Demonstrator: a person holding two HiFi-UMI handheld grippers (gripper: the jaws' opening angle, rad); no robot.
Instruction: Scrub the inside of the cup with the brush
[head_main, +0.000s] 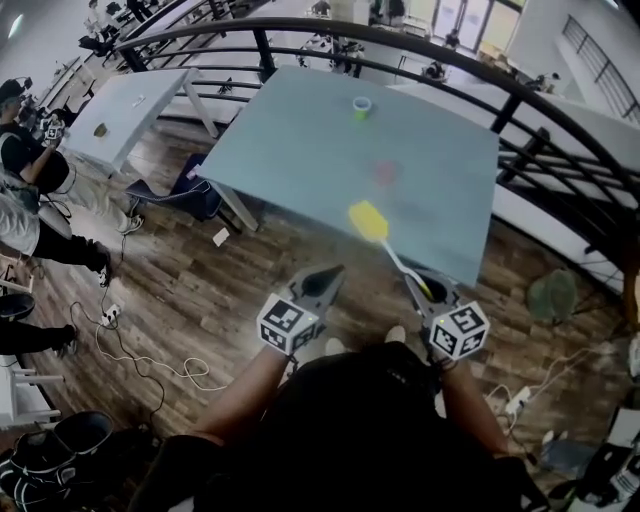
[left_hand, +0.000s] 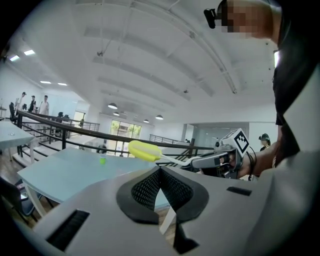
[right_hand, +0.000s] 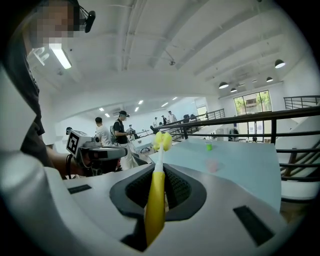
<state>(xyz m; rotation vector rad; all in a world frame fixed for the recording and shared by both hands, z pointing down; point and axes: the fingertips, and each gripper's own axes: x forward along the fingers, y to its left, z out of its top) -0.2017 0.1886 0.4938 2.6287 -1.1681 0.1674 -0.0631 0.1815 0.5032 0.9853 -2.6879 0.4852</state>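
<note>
Pale surface held cup at far side | your right tool gripped brush handle, yellow head pointed forward over near edge | left tool closed empty, shown only in its view.

A pale blue-grey worktop stands ahead of the left fingers and right fingers, on a wood-plank floor. Well beyond the fingers, near its far edge, stands a small green cup. Closer to the fingers lies a faint reddish thing, too blurred to name.

The cup stands on the table (far end).
</note>
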